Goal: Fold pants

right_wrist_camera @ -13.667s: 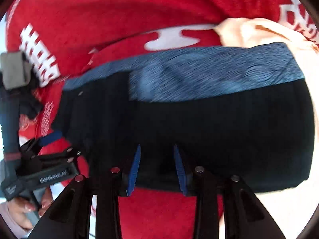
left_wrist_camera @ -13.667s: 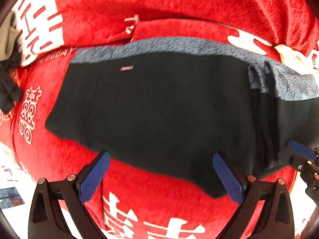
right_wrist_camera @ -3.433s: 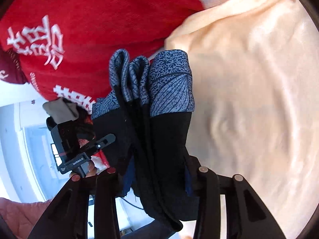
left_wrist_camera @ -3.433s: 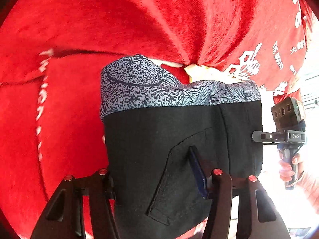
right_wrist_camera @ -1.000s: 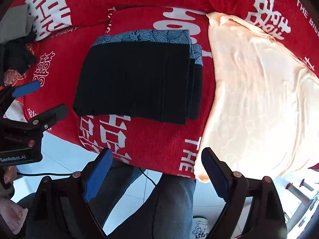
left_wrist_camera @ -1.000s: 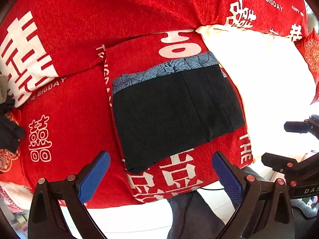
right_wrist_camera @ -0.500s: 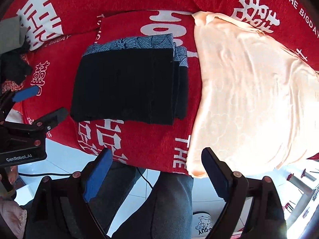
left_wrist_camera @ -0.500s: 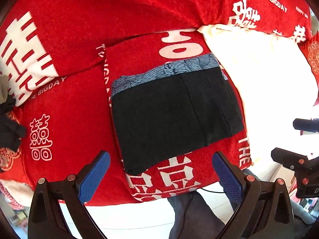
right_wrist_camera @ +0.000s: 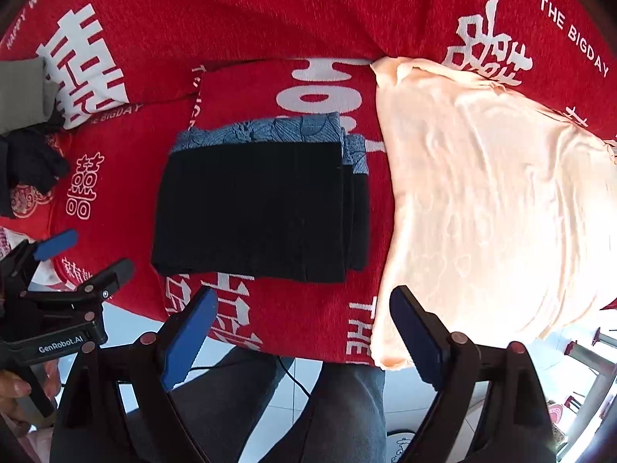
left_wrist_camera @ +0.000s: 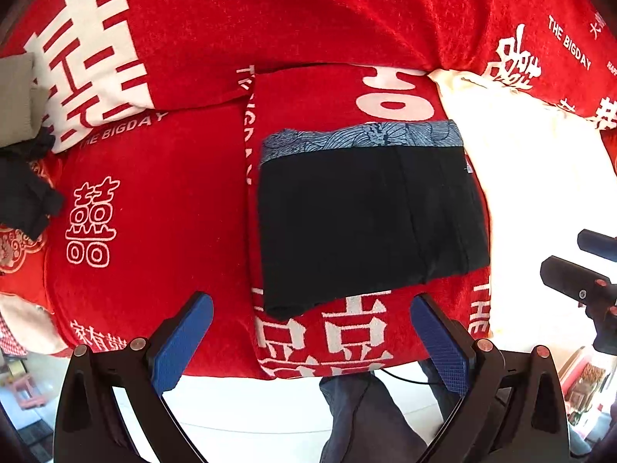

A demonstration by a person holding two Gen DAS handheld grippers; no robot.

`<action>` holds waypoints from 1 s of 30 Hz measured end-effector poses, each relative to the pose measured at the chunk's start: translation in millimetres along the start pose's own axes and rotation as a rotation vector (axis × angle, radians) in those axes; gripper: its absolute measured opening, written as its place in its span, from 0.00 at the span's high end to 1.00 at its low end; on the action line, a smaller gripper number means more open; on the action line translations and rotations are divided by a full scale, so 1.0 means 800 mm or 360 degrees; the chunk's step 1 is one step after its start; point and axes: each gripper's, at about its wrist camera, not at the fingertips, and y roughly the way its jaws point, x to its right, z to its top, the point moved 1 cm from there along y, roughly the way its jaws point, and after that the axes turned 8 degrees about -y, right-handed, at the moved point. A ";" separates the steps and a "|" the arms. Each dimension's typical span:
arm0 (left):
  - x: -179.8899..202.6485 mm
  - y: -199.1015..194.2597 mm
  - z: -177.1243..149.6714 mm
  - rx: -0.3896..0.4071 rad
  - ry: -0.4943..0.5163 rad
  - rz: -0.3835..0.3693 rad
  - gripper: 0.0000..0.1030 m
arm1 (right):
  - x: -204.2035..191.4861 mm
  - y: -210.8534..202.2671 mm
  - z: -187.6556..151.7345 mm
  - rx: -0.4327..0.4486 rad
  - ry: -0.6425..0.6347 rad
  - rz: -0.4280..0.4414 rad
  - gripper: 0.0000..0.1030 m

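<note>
Both grippers have lifted off one folded pants; jaws open, empty.

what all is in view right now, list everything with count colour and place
folded pants: one, black with a blue-grey patterned waistband, lying flat in the middle of the red blanket
red blanket: one, red with white characters and lettering, covering the surface under everything
peach cloth: one, pale peach, spread on the blanket beside the pants, toward the right gripper's side
dark clothing: one small heap, black, at the far edge on the left gripper's side
grey item: one, grey-olive, just beyond the dark heap; cannot tell what it is
floor: pale, below the blanket's near edge
person's legs: dark grey trousers, near edge
left gripper: blue pads, open, empty
right gripper: blue pads, open, empty
</note>
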 end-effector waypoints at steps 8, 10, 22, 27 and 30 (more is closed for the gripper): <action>0.001 -0.008 -0.006 0.0082 0.0017 0.0093 0.00 | -0.006 -0.002 -0.004 0.0017 -0.0001 -0.0024 0.10; 0.002 -0.008 -0.005 0.0085 0.0015 0.0085 0.00 | -0.005 -0.003 -0.007 0.0018 0.0009 -0.0026 0.10; -0.006 -0.006 -0.005 0.0058 -0.0052 0.0072 0.00 | 0.000 -0.005 -0.012 0.0027 0.0042 -0.0024 0.10; -0.006 -0.005 -0.006 0.0062 -0.0065 0.0090 0.00 | 0.002 -0.007 -0.009 0.0044 0.0067 -0.0017 0.10; -0.005 -0.008 -0.007 0.0088 -0.0053 0.0107 0.00 | 0.000 -0.006 -0.007 0.0044 0.0062 -0.0018 0.10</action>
